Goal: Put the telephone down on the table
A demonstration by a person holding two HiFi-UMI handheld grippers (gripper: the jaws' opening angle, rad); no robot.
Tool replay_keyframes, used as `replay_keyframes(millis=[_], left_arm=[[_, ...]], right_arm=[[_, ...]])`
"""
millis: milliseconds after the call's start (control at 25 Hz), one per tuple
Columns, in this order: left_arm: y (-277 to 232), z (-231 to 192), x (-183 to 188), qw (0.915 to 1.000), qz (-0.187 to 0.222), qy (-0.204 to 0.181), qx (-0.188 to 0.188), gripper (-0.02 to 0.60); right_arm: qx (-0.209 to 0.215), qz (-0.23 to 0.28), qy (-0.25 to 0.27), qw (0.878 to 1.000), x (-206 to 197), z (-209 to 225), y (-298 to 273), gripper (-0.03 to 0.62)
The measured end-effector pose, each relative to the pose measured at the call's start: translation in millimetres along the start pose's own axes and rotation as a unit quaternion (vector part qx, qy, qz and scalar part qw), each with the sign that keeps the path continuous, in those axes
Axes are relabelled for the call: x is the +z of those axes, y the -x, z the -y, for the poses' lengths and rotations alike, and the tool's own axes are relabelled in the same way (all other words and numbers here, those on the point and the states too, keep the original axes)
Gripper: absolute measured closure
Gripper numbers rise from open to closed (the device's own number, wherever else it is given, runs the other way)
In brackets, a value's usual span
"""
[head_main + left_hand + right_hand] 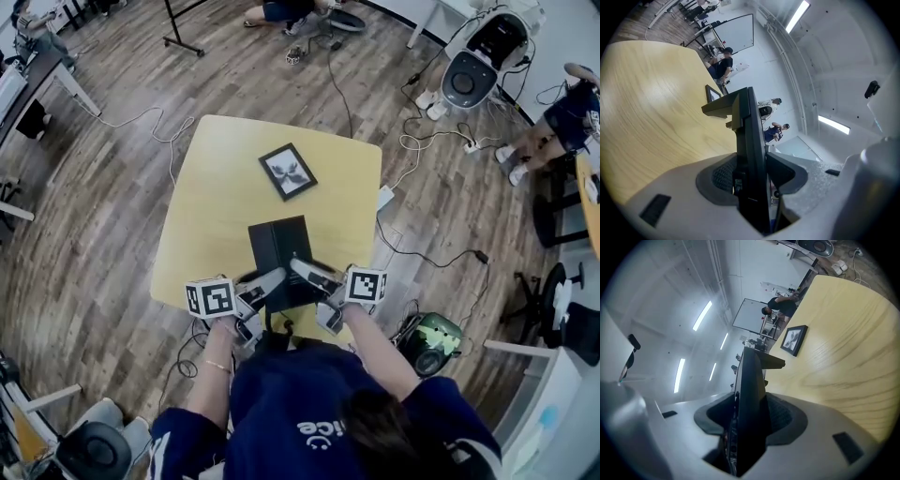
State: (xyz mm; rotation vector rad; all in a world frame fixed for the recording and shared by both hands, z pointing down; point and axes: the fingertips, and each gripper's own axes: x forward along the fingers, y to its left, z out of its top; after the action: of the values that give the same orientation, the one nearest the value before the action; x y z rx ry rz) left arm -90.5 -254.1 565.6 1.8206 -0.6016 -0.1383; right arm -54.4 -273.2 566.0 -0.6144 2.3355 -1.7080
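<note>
The telephone (279,251) is a flat black slab, held edge-on over the near half of the yellow table (211,202). My left gripper (263,285) grips its near left corner and my right gripper (304,270) its near right corner. In the left gripper view the telephone (748,119) stands as a thin dark edge with both pads of the left gripper (752,177) pressed on it. The right gripper view shows the telephone (751,376) clamped the same way in the right gripper (749,418). Whether its far end touches the table I cannot tell.
A small black picture frame (288,171) lies on the table's far half, beyond the telephone. Cables trail over the wood floor around the table. A white machine (473,58) stands at the back right and a green device (432,343) sits by the table's right corner.
</note>
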Motion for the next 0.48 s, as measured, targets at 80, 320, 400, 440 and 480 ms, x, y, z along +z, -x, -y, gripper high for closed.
replay_keyframes(millis=[80,320,400,440,480], left_arm=[[2,-1,-5,1.0,0.0,-0.001,0.001,0.391],[-4,-18,8,1.0,-0.005,0.003,0.001,0.391],[-6,-22,7,1.0,-0.005,0.006,0.002,0.391],[-7,-25,7,1.0,-0.004,0.007,0.001,0.391],[-7,-28,7,1.0,-0.003,0.008,0.001,0.391]], right_arm=[[-0.002,-0.001,-0.003,1.0,-5,1,2,0.385],[-0.008,-0.005,-0.007,1.0,4,16,-12,0.384],[-0.013,-0.004,-0.013,1.0,2,22,-12,0.384],[-0.017,-0.004,-0.015,1.0,1,26,-12,0.384],[-0.021,-0.004,-0.015,1.0,1,29,-13,0.384]])
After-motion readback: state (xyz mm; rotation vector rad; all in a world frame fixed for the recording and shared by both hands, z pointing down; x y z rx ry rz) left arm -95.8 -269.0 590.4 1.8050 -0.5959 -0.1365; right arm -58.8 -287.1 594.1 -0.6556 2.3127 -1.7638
